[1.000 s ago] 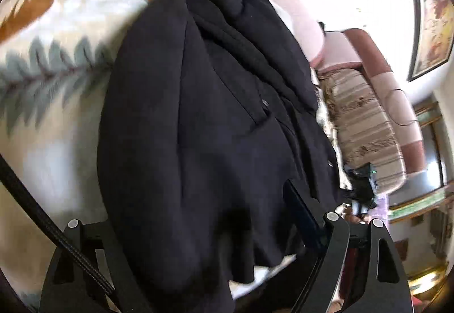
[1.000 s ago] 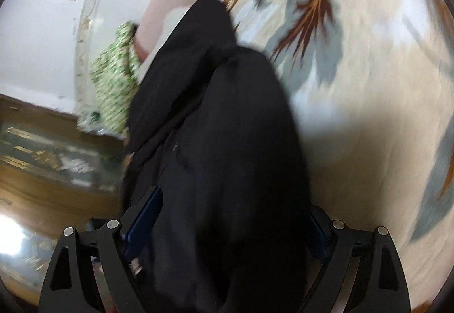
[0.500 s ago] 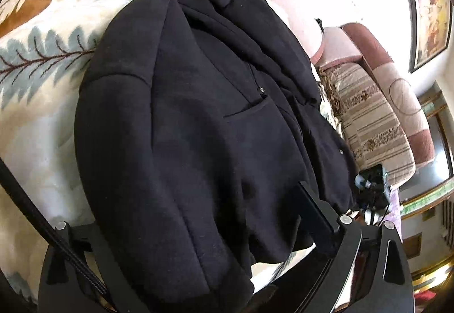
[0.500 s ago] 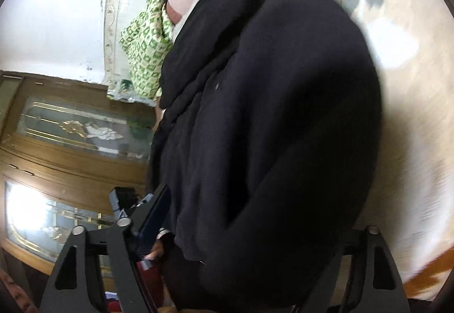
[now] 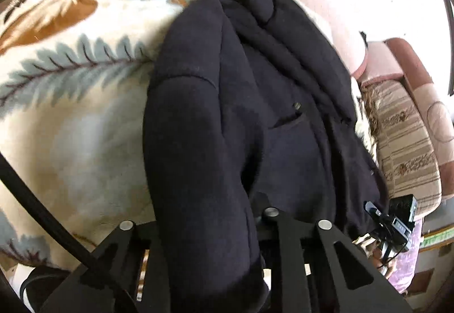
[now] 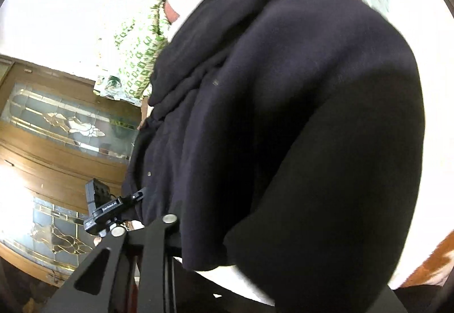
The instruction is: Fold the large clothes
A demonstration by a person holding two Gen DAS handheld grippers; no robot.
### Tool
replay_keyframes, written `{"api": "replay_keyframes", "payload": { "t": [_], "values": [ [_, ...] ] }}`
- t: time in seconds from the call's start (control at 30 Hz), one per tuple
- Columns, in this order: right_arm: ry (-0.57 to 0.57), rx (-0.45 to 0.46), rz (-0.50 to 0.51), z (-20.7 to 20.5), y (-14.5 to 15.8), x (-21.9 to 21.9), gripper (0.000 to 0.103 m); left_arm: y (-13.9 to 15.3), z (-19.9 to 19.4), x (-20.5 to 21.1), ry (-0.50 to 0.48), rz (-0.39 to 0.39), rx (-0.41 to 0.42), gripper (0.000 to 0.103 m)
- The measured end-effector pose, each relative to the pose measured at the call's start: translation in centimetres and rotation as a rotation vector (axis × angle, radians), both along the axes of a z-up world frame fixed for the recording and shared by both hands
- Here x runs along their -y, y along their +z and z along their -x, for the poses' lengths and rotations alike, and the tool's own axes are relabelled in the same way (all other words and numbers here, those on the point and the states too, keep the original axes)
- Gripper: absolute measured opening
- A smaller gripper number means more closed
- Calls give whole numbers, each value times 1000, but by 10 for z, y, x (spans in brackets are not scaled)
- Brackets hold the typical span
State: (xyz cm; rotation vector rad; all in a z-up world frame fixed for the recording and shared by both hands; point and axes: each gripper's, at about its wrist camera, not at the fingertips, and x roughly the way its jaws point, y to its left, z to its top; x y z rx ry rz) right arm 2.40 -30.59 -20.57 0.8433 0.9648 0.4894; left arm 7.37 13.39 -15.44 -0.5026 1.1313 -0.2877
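A large black coat [image 5: 255, 103] lies on a cream blanket with a leaf print [image 5: 71, 114]; it also fills the right wrist view [image 6: 283, 128]. My left gripper [image 5: 210, 228] is shut on a thick fold of the coat's near edge, with cloth bunched between the two fingers. My right gripper [image 6: 241, 233] has its left finger [image 6: 167, 220] pressed against the coat's near edge; its right finger is hidden under the cloth. The right gripper shows at the lower right of the left wrist view [image 5: 397, 225], and the left gripper at the lower left of the right wrist view [image 6: 105, 210].
A striped brown sofa cushion [image 5: 405, 148] and pink armrest [image 5: 349, 40] lie beyond the coat on the right. A green patterned cloth [image 6: 139, 57] hangs at the bed's far end. A wooden door with leaded glass [image 6: 56, 125] stands behind.
My left gripper has closed from wide open onto the coat's edge. My right gripper's jaws have narrowed on the cloth too, and its view has tilted up towards the door and wall.
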Motion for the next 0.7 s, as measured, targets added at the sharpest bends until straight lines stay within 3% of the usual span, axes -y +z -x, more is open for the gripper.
{"api": "replay_keyframes", "payload": {
  "t": [0.2, 0.37, 0.53, 0.7],
  "values": [
    [17, 120, 39, -20, 63, -7, 28, 57, -11, -4, 31, 26, 122, 15],
    [-2, 216, 56, -54, 113, -10, 27, 104, -52, -6, 83, 33, 207, 15],
    [-42, 258, 77, -86, 145, -1, 27, 137, -99, -1, 105, 18, 234, 15],
    [-82, 263, 94, -144, 165, 7, 27, 156, -165, 7, 147, -25, 225, 15]
  ]
}}
